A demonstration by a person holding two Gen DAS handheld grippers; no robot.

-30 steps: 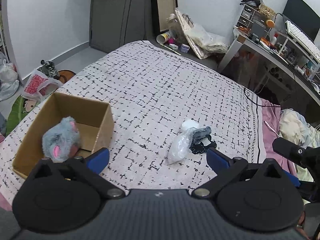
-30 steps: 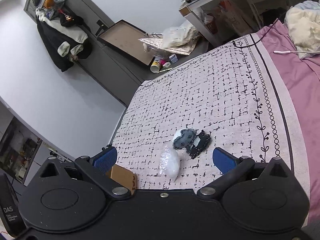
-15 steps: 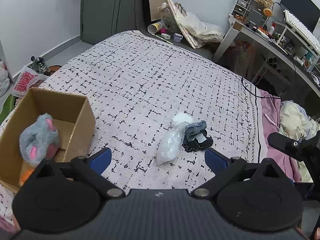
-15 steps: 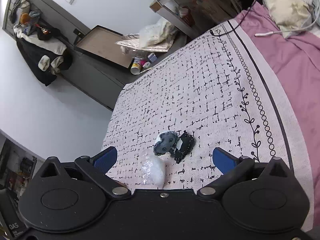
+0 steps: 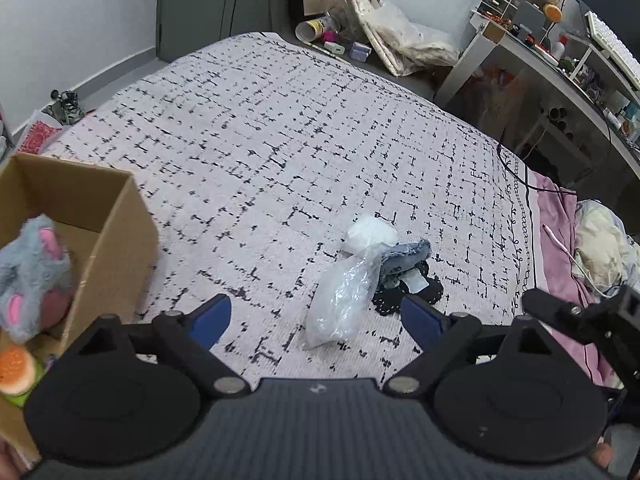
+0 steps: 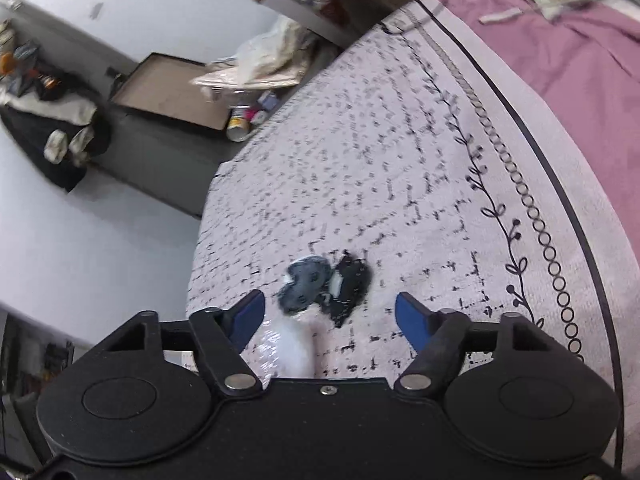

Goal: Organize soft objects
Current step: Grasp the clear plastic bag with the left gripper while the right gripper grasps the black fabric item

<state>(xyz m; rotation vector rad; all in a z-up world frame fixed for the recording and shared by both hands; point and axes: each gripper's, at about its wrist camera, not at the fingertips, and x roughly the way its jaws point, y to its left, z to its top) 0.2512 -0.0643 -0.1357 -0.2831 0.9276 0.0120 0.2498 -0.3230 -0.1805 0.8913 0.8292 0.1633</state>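
Observation:
A small pile lies on the patterned bedspread (image 5: 280,152): a clear plastic bag (image 5: 342,300), a white soft lump (image 5: 370,234), a grey-blue fabric piece (image 5: 404,258) and a black fabric piece (image 5: 424,290). My left gripper (image 5: 316,318) is open and empty, just short of the bag. A cardboard box (image 5: 116,224) at the left holds a grey plush mouse (image 5: 30,268) and a plush burger (image 5: 16,368). My right gripper (image 6: 330,316) is open and empty, close over the grey-blue piece (image 6: 306,280), the black piece (image 6: 352,282) and the bag (image 6: 292,348).
A purple sheet (image 5: 560,240) with a crumpled cream cloth (image 5: 604,244) lies at the right of the bed. A cluttered desk (image 5: 560,64) stands beyond. Bags and cans (image 5: 360,36) sit on the floor at the far end. The right gripper's body (image 5: 588,316) shows at the left view's right edge.
Both grippers have moved closer to the pile. The left view has shifted right, so the box now sits at the left edge. Both stay open.

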